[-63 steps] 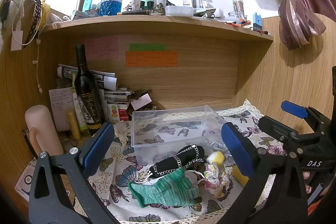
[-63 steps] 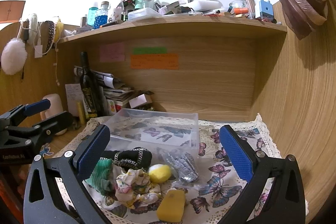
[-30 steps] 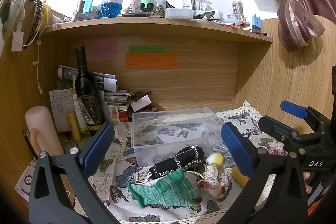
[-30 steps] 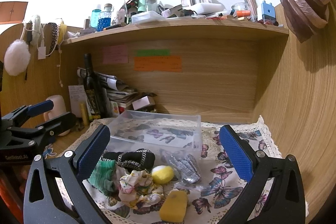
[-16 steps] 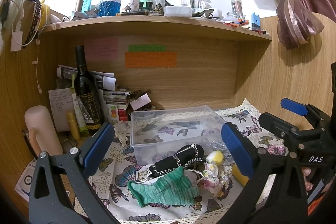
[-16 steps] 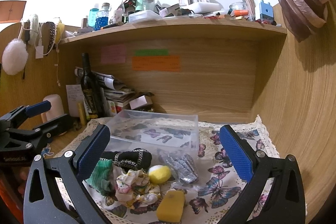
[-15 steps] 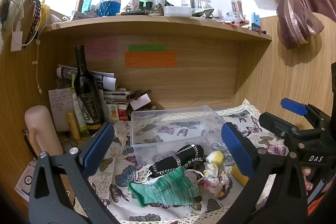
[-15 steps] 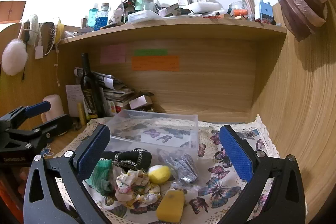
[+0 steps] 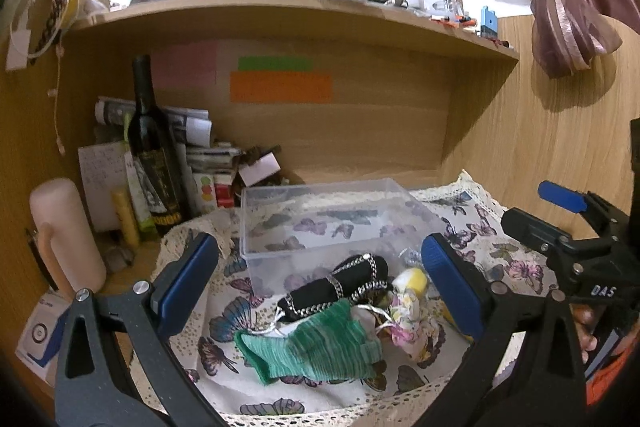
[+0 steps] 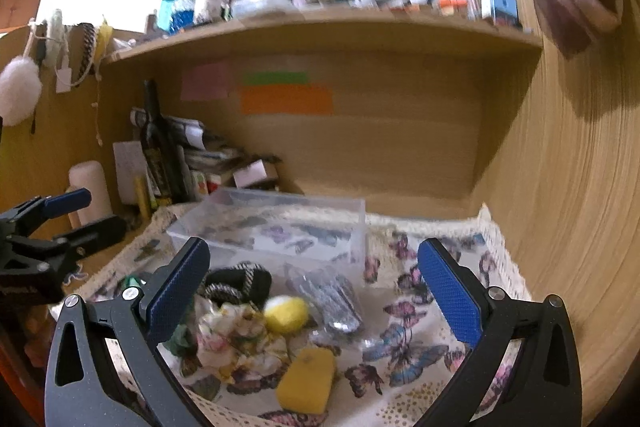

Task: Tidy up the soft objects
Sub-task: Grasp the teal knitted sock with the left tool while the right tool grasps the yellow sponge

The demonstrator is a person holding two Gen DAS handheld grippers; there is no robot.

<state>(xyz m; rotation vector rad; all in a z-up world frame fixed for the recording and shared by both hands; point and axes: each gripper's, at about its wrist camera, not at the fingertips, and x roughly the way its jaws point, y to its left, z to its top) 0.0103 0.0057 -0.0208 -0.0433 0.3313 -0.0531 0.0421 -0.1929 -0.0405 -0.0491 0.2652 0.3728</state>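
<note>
A heap of soft things lies on the butterfly cloth [image 9: 224, 327] in front of an empty clear plastic box [image 9: 320, 219]: a green knit cloth [image 9: 316, 343], a black roll with a chain [image 9: 336, 287], a floral scrunchie [image 9: 412, 323], a yellow ball [image 10: 286, 313], a silver sequin piece [image 10: 332, 297] and a yellow sponge [image 10: 308, 379]. My left gripper [image 9: 320, 283] is open above the heap, empty. My right gripper [image 10: 312, 291] is open over the ball and sequin piece, empty; the right wrist view is blurred.
A dark wine bottle [image 9: 154, 155], papers and small boxes stand at the back left of the wooden nook. A pale cylinder [image 9: 64, 231] stands at far left. The shelf above [image 9: 280, 15] carries several bottles. A wooden wall [image 10: 568, 187] closes the right side.
My right gripper has moved forward and down towards the heap; its view is now blurred with motion. The left gripper has hardly moved. Both stay open.
</note>
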